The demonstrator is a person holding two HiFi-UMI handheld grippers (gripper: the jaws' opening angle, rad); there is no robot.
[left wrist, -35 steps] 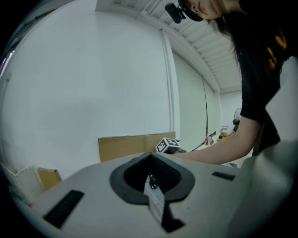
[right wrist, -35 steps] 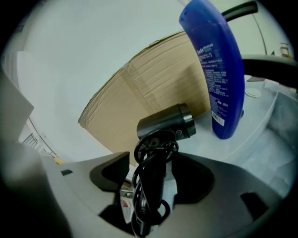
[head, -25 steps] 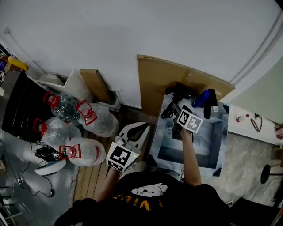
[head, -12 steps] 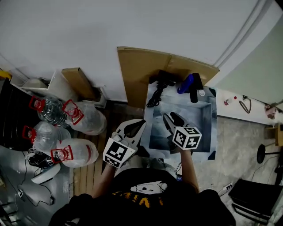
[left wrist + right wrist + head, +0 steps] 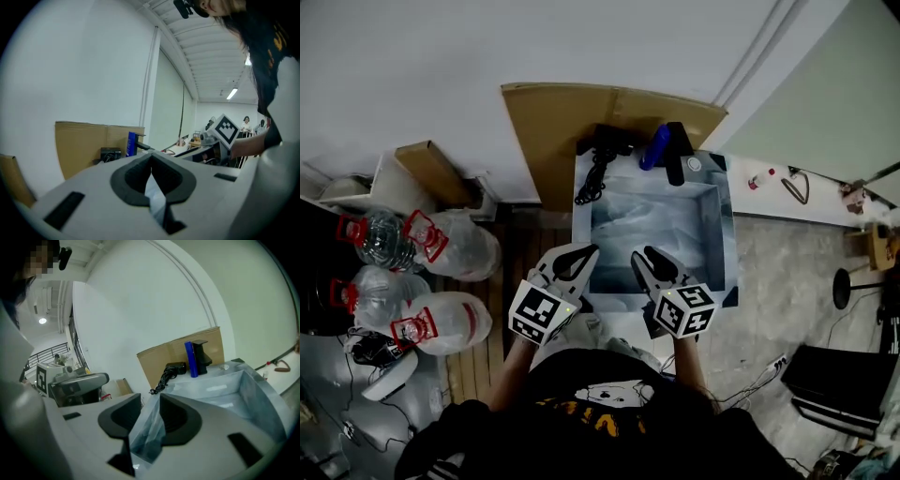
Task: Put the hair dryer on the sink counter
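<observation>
The black hair dryer (image 5: 606,141) lies on the back left corner of the grey sink counter (image 5: 584,217), its cord (image 5: 590,184) trailing toward me. It also shows in the right gripper view (image 5: 177,367) and the left gripper view (image 5: 110,153). Both grippers hover at the sink's near edge, well apart from the dryer. My right gripper (image 5: 645,255) (image 5: 150,399) is open; its jaws are closing with nothing between them. My left gripper (image 5: 586,251) (image 5: 151,158) has its tips together and holds nothing.
A blue bottle (image 5: 654,147) and a black faucet (image 5: 675,155) stand at the back of the sink basin (image 5: 656,225). Brown cardboard (image 5: 562,117) leans on the wall behind. Large water bottles (image 5: 431,281) and a box (image 5: 431,173) lie on the floor at left.
My right gripper drew back from the hair dryer at the counter's back to the near edge, and its jaws narrowed. The dryer stays on the counter. The left gripper barely moved.
</observation>
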